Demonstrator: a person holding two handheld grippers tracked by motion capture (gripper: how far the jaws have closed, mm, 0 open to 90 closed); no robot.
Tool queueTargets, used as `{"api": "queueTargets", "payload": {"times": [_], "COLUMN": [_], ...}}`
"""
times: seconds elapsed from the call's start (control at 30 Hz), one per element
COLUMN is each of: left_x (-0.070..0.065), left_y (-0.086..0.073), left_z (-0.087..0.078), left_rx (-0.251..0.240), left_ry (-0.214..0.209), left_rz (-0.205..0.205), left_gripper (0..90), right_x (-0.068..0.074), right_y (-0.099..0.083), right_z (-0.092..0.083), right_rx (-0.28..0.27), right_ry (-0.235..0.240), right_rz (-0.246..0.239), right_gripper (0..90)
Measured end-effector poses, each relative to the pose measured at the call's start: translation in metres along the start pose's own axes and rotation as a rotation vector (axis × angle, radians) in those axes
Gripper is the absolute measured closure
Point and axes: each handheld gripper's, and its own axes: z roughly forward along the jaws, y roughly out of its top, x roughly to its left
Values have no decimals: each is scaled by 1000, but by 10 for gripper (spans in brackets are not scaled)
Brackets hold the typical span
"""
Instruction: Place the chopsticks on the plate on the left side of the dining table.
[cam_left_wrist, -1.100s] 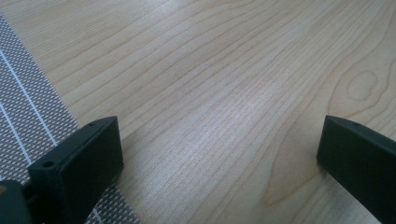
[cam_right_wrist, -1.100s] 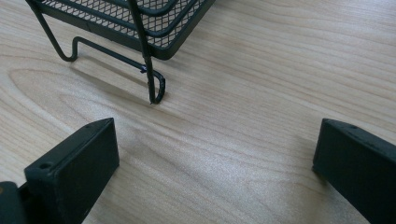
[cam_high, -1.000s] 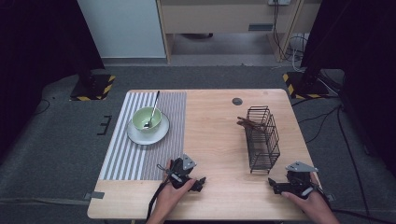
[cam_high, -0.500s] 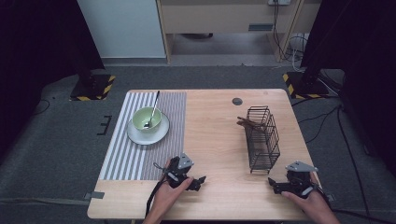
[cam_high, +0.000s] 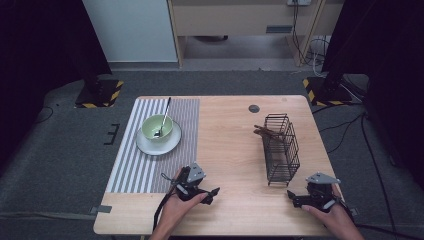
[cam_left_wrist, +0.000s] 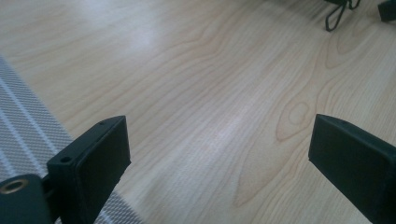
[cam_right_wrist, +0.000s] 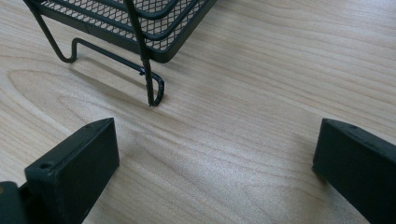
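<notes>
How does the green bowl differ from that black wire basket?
The green bowl is solid, round and low; the wire basket is open black mesh, boxy and taller. The bowl sits on a white plate on the striped mat and holds a spoon; the basket stands on bare wood and holds brown sticks. Both stand upright, untouched.

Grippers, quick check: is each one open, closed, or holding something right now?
Left claw: open, holding nothing, over bare table.
Right claw: open, holding nothing, just short of the wire basket.
</notes>
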Motion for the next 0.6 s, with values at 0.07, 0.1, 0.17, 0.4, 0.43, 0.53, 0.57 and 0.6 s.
{"api": "queueTargets", "payload": {"times": [0.07,0.1,0.17,0.4,0.43,0.53,0.57,0.6], "left_x": [1,2,6,24,24,26,26,26], "left_y": [5,10,14,31,31,42,42,43], "left_z": [-8,-14,-19,-27,-27,-27,-27,-26], "left_rx": [-2,3,2,25,25,16,16,15], "left_ry": [2,6,3,35,35,27,27,18], "left_rz": [2,10,29,55,55,78,78,84], "left_gripper": [49,50,53,46,39,45,48,48], "right_x": [0,0,0,0,0,0,0,0], "right_y": [0,0,0,0,0,0,0,0], "right_z": [0,0,0,0,0,0,0,0], "right_rx": [0,0,0,1,1,0,0,0], "right_ry": [0,0,4,2,2,0,0,-1], "right_rz": [0,-1,-2,-1,-1,3,3,3], "right_gripper": [4,4,4,4,3,3,3,3]}}
